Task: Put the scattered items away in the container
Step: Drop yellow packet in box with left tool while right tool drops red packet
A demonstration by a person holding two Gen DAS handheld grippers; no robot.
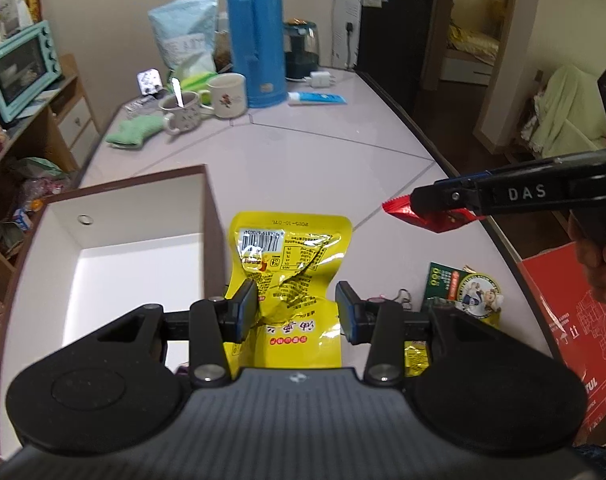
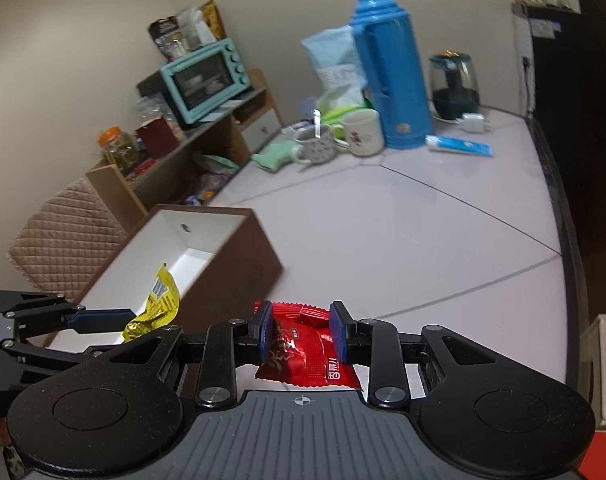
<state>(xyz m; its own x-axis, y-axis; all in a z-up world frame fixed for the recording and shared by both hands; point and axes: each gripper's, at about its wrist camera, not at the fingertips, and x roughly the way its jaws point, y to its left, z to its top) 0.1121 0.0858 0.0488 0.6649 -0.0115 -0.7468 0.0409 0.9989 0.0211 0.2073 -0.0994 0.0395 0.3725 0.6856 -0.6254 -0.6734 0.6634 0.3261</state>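
A brown box with a white inside (image 1: 115, 236) (image 2: 207, 240) stands open on the pale table. My left gripper (image 1: 297, 310) (image 2: 119, 322) is shut on a yellow snack packet (image 1: 291, 272) (image 2: 159, 308), held above the table beside the box's right wall. My right gripper (image 2: 303, 332) (image 1: 427, 204) is shut on a red snack packet (image 2: 307, 356) (image 1: 423, 216), lifted above the table to the right of the box. A green packet with a round label (image 1: 463, 288) and a small yellow sachet (image 1: 415, 358) lie on the table under my left gripper's right side.
At the table's far end stand a blue thermos (image 1: 257, 36), two mugs (image 1: 205, 102), a green cloth (image 1: 135, 130), a blue tube (image 1: 317, 98) and a dark kettle (image 1: 301, 50). A shelf with a teal oven (image 1: 21, 66) runs along the left. A red carton (image 1: 571, 312) sits by the right edge.
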